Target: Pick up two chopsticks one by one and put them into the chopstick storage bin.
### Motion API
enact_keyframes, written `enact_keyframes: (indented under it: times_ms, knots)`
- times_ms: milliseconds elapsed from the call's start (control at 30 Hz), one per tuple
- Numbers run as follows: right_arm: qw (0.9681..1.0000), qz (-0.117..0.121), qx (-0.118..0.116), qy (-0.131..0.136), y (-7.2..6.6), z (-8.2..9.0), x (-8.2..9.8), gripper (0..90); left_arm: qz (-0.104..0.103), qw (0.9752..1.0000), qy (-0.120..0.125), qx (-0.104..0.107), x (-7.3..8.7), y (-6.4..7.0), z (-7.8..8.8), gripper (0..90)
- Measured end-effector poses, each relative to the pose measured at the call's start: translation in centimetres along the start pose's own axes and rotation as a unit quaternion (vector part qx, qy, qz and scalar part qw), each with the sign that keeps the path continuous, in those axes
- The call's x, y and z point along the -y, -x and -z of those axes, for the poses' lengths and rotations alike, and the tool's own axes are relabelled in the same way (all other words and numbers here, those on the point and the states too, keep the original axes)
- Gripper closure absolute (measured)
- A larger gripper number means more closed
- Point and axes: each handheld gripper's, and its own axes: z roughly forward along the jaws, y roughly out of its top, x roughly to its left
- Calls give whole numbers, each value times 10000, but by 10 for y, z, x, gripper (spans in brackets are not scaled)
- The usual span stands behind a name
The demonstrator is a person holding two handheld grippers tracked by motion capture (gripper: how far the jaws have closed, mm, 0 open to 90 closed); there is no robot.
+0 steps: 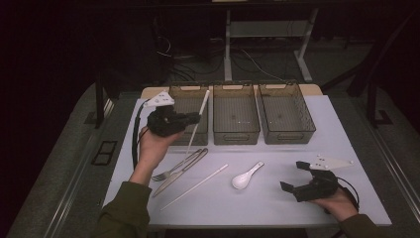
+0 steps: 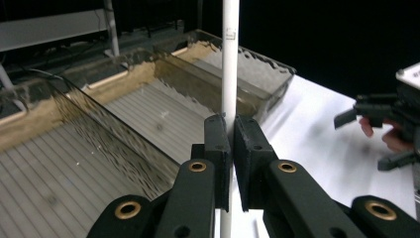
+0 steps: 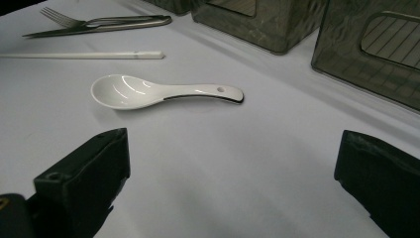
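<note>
Over the far-left bin: left gripper pinching one white chopstick near mid-length, raised and tilted. Right gripper spread wide, near right, empty. Advice: level the stick along the bin, lower, then release.

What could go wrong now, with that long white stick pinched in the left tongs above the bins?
1. The left tongs pinch the white chopstick with a narrow contact, so it could pivot or slip out.
2. The chopstick hangs slanted over the left bin, near the wall it shares with the middle bin; its tip could snag a rim or land in the wrong bin.
3. The knife and fork lie just below, so a dropped chopstick might knock them.
</note>
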Motion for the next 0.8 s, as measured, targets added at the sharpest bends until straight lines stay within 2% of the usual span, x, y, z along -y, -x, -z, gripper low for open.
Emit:
enact_keyframes:
  times_ms: [167,267,500,667,733,800]
  knots:
    - [10000,-2,6,12,1,0,0,7,-95,9999,11,-85,-18,-11,-5,840]
    - [10000,-2,1,6,0,0,0,7,-185,9996,-58,-210,-28,-18,-10,840]
    - [10000,-19,3,12,1,1,0,7,-234,9992,-6,-309,-51,-39,-15,840]
    - [10000,-14,-5,4,1,1,0,7,-180,9988,39,-459,-60,-59,-14,840]
    - [10000,-17,-7,7,1,1,1,7,-115,9982,44,-586,-59,-71,-12,840]
    - [10000,-15,-1,3,1,2,1,7,-104,9980,49,-628,-57,-75,-12,840]
